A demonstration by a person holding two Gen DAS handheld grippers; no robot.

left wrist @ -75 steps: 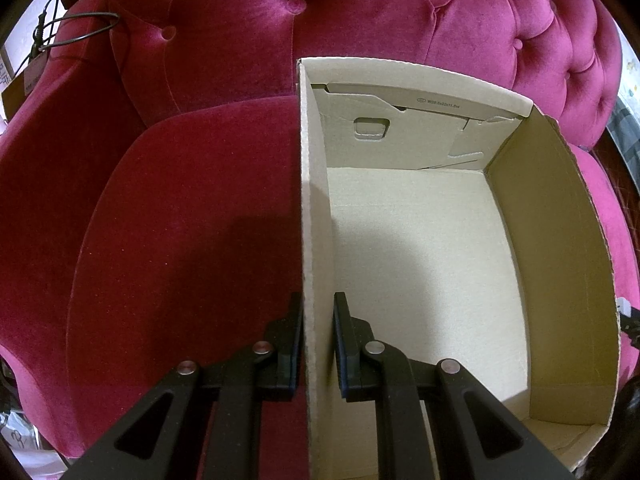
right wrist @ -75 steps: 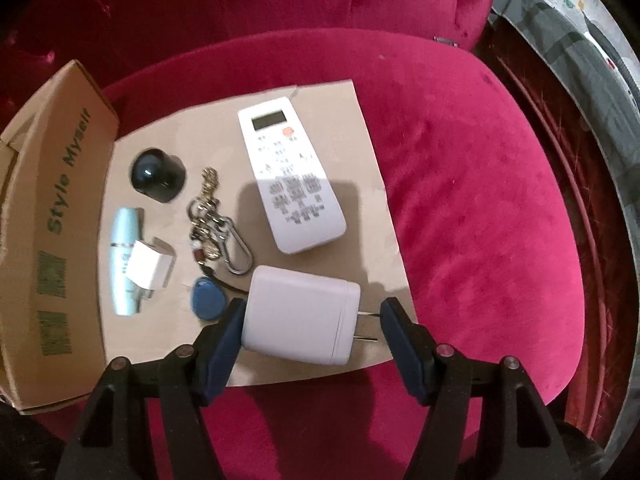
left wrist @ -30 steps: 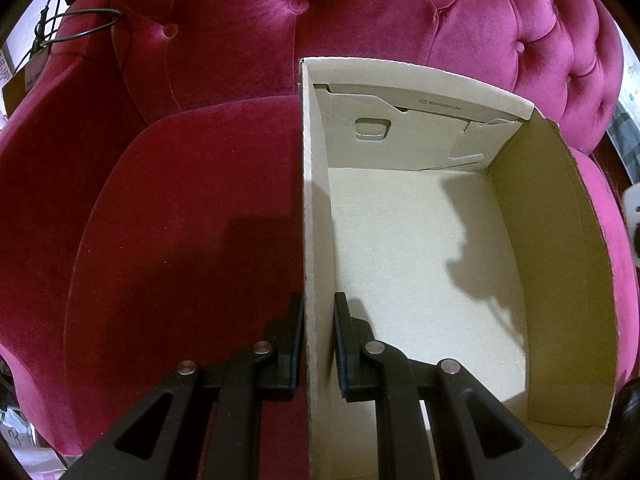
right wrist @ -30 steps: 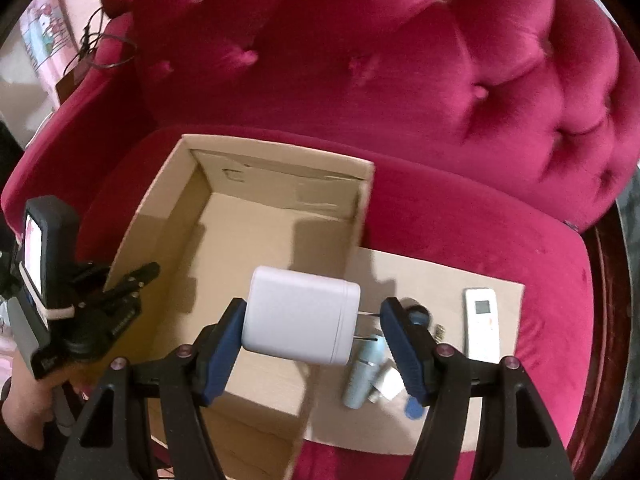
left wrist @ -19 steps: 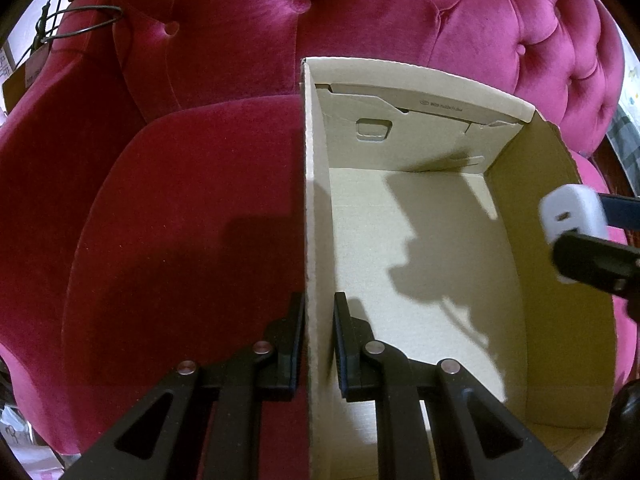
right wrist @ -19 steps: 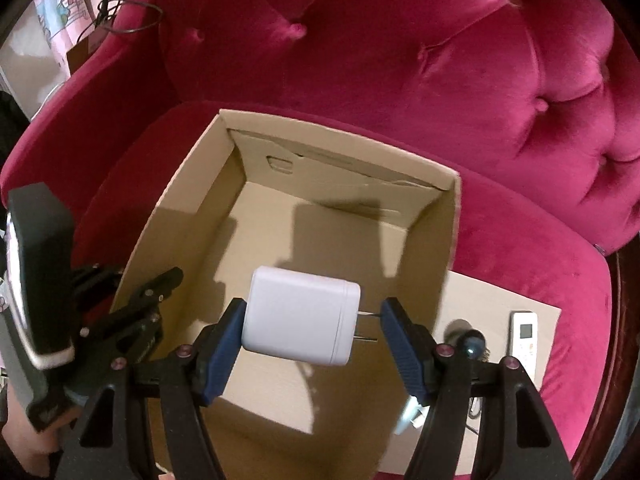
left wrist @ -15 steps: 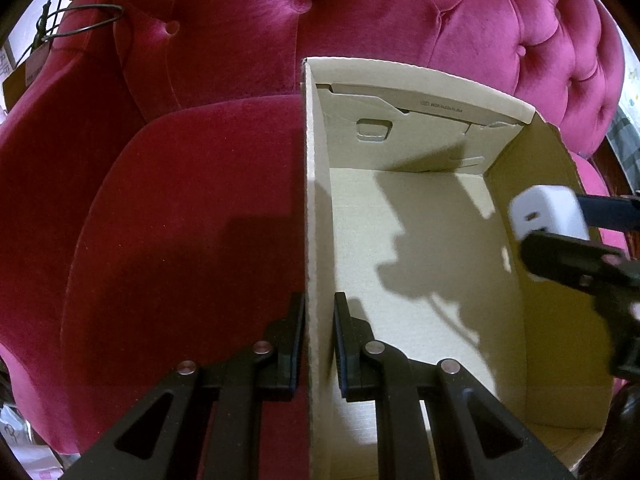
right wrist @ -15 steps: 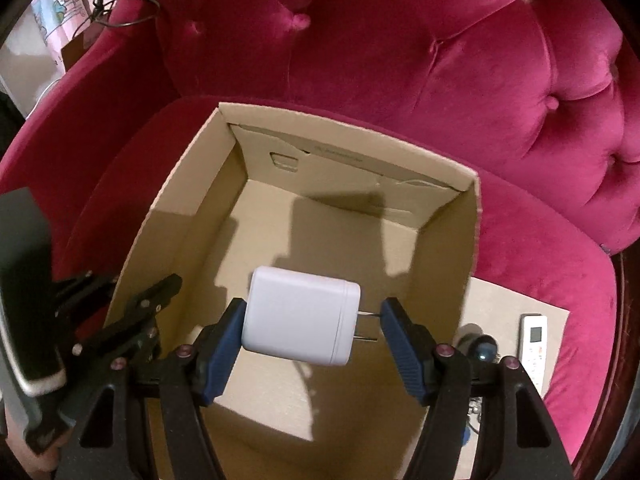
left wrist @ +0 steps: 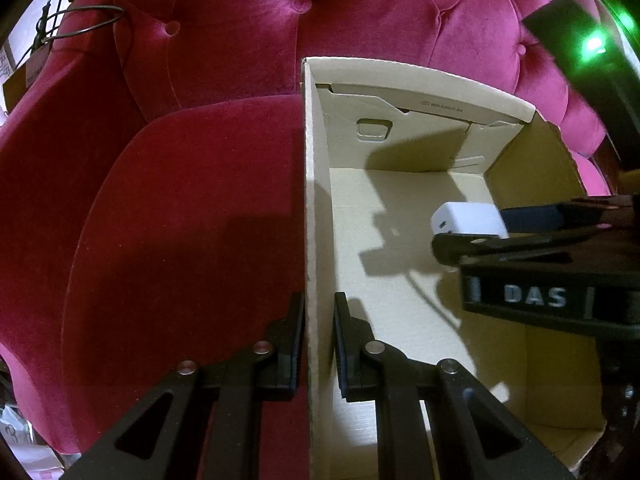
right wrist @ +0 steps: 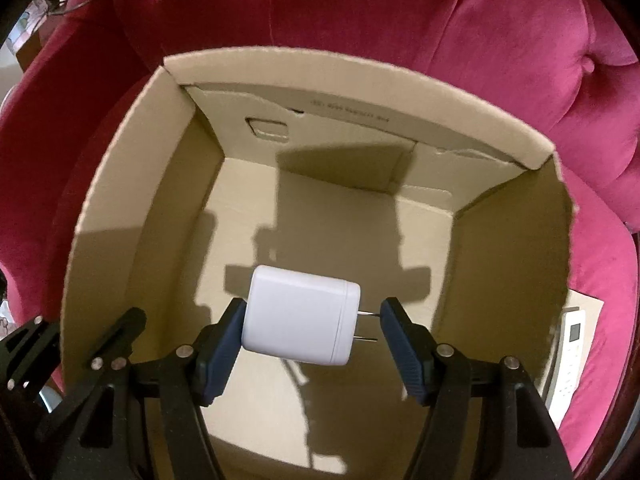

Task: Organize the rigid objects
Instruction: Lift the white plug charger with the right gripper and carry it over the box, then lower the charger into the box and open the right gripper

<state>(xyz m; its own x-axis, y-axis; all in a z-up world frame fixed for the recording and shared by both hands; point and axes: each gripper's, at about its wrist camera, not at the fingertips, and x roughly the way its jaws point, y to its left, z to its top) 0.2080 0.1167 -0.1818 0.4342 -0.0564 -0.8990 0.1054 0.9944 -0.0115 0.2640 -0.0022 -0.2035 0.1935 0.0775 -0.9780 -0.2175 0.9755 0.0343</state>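
Observation:
An open cardboard box (left wrist: pixel 316 200) (right wrist: pixel 132 168) sits on a crimson velvet armchair. My left gripper (left wrist: pixel 319 344) is shut on the box's left wall, one finger on each side of it. My right gripper (right wrist: pixel 310 330) is shut on a white wall charger (right wrist: pixel 300 318) (left wrist: pixel 468 218), its left pad against the body and its right pad at the two metal prongs. The charger hangs inside the box, above the bare floor, and throws a shadow there. In the left wrist view the right gripper comes in from the right edge.
A white remote control (right wrist: pixel 568 364) lies on a cardboard sheet (right wrist: pixel 582 304) right of the box. The tufted chair back (left wrist: pixel 320 20) rises behind the box. A wire loop (left wrist: pixel 84 20) hangs over the chair's left arm.
My right gripper has carried the charger leftward over the box and down into it. The box now fills the right wrist view. My left gripper has kept its hold on the wall.

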